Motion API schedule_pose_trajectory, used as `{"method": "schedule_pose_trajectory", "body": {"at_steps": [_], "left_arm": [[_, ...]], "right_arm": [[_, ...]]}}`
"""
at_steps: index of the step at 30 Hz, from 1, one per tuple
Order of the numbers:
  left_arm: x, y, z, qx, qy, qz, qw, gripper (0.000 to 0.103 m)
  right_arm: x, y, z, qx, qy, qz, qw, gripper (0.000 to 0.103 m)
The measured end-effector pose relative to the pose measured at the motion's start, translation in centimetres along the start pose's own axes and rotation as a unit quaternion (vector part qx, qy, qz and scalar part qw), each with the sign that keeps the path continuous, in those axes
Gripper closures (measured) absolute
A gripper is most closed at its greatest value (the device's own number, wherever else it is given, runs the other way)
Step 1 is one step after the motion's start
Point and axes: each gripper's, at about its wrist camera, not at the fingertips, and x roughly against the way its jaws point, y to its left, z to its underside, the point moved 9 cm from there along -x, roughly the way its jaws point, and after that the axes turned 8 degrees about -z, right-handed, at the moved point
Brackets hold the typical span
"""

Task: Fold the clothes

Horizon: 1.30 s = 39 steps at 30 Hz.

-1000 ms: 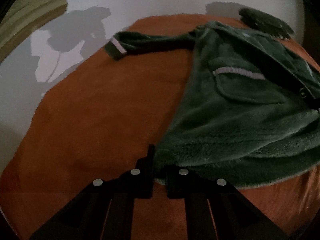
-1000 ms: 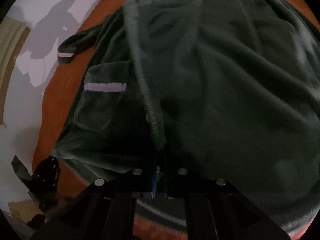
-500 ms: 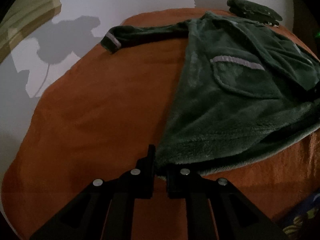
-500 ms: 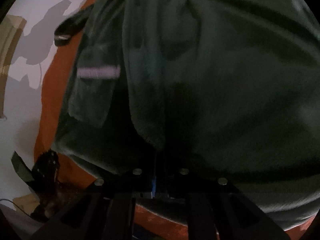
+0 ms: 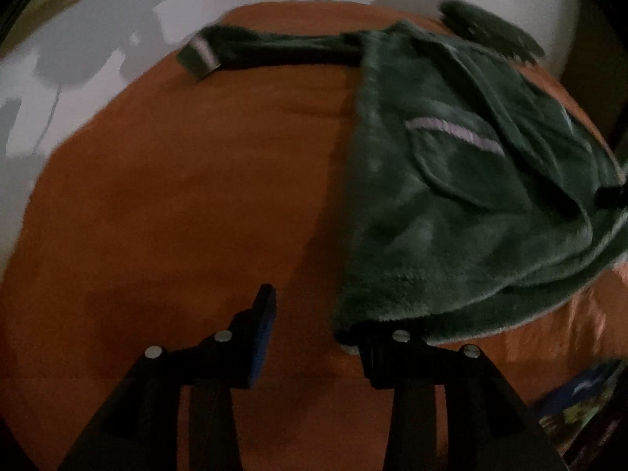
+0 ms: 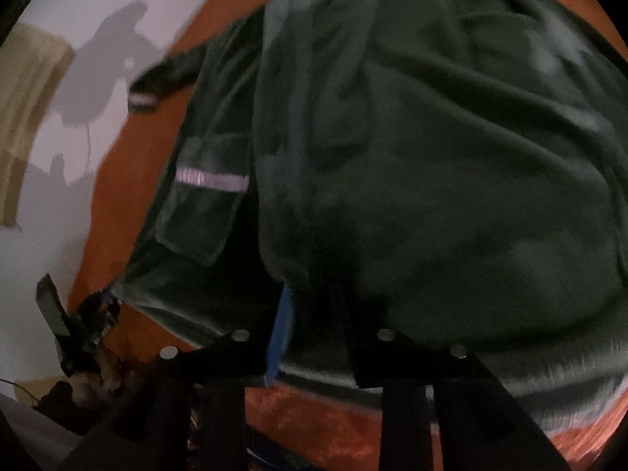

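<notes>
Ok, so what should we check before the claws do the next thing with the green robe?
1. Left claw open: ok.
2. Left claw free of the robe: not ok, the hem drapes over one finger.
3. Right claw open: ok, its fingers stand apart.
4. Right claw free of cloth: cannot tell, robe hangs over and between its fingers.
5. Sleeve stretched out sideways on the orange cover: ok.
6. Robe lying smooth: not ok, it is bunched and wrinkled.
</notes>
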Motion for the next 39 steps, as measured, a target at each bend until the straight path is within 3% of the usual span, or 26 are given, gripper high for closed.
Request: {"method": "schedule_pose_trajectory", "body": {"at_steps": [3,5,8,10,12,14,15,20,21,24,26,32,39], "left_arm": [[-0.9,-0.5,0.2,-0.01,0.01,-0.009,0.9999,0.062],[-1.6,-0.5,0.4,0.002,0.023,-0.009,0.9997,0.062],[-2.1,-0.4,0.7,0.02,0.035,-0.003,0.9992,0.062],[-1.9,-0.6,0.7,0.019,0.03,-0.005,0.9994,0.062],[-1.7,-0.9,0.7,0.017,0.025,-0.005,0.9995,0.069],[-1.5,-1.4,0.7,0.015,0.02,-0.003,0.9997,0.091],[-1.3,-1.7,0.7,0.013,0.018,-0.002,0.9998,0.093],[-0.7,-1.8,0.1,0.044,0.003,-0.009,0.999,0.095],[-0.6,-1.5,-0.2,0.057,0.003,-0.008,0.9984,0.095],[-0.6,-0.2,-0.8,0.088,-0.003,-0.012,0.9961,0.095],[-0.3,0.7,-0.8,0.105,-0.007,-0.013,0.9943,0.095],[1.8,3.0,-1.3,0.137,-0.032,-0.017,0.99,0.095],[3.2,3.8,-3.4,0.151,-0.051,-0.014,0.9872,0.095]], "right_arm": [[2.0,-1.4,1.7,-0.034,-0.049,0.012,0.998,0.077],[5.6,-4.2,2.7,-0.064,-0.09,0.034,0.993,0.077],[11.5,-10.4,5.1,-0.134,-0.164,0.081,0.974,0.072],[13.9,-14.1,7.1,-0.19,-0.2,0.086,0.957,0.068],[14.9,-17.6,9.0,-0.247,-0.224,0.073,0.94,0.068],[14.2,-19.8,10.5,-0.291,-0.232,0.043,0.927,0.068],[13.3,-20.4,10.9,-0.307,-0.233,0.023,0.922,0.068],[10.1,-19.5,10.7,-0.331,-0.265,-0.053,0.904,0.068],[9.8,-19.1,10.4,-0.328,-0.267,-0.055,0.904,0.068],[10.1,-18.7,9.4,-0.336,-0.303,-0.08,0.888,0.068],[10.4,-19.9,9.1,-0.357,-0.324,-0.082,0.872,0.068],[12.0,-21.8,10.0,-0.383,-0.354,-0.083,0.849,0.068],[10.4,-19.9,9.5,-0.382,-0.329,-0.133,0.853,0.067]]}}
